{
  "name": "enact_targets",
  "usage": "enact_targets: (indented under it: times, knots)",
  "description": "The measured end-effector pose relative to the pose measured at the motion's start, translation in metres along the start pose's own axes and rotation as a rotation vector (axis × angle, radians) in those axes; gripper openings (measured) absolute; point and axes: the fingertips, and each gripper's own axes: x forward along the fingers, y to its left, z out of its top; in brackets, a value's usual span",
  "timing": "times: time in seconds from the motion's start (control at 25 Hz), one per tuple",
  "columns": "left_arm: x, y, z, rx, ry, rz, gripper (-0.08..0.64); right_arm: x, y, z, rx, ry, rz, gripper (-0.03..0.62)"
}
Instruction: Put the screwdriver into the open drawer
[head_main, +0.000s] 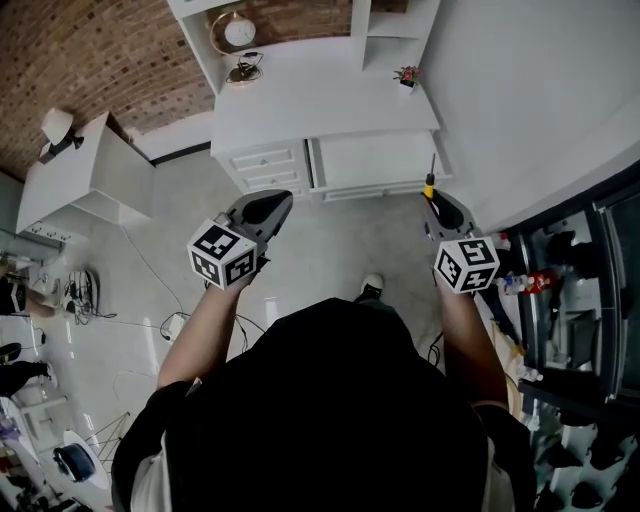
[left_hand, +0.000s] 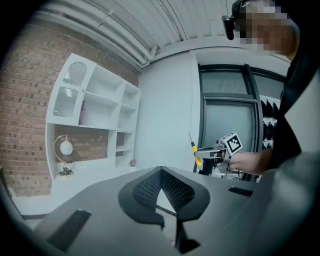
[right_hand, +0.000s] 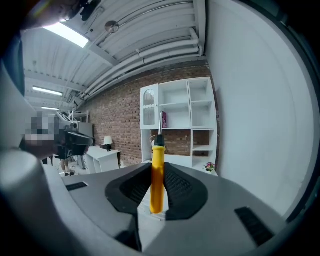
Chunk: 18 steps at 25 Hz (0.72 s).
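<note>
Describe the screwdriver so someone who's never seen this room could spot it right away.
Start at the white desk against the brick wall. In front of it, the right gripper clamps the screwdriver in its jaws. Its yellow handle and thin metal shaft set it apart; the left gripper holds nothing.

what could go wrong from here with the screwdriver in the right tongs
1. The right tongs pinch the screwdriver by its yellow handle alone, upright; it may pivot or slip while carried.
2. The desk stands some way ahead, and the head view does not show which of its drawers is open, so the drop could miss.
</note>
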Motion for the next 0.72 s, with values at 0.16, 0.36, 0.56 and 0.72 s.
enact_targets:
  times: [0.16,0.36,0.56,0.72]
  knots:
    - [0.013,0.014,-0.010,-0.012,0.035,-0.008,0.015,0.017,-0.004,0.000,0.022,-0.010,0.016,0.084]
    - [0.032,0.024,-0.021,-0.019,0.070,-0.013,0.015,0.035,-0.019,-0.004,0.040,-0.002,0.017,0.084]
    - [0.059,0.039,-0.024,-0.031,0.089,-0.005,0.015,0.060,-0.033,-0.003,0.046,-0.004,0.051,0.084]
    - [0.079,0.048,-0.018,-0.033,0.088,0.009,0.014,0.076,-0.052,-0.003,0.049,0.007,0.062,0.084]
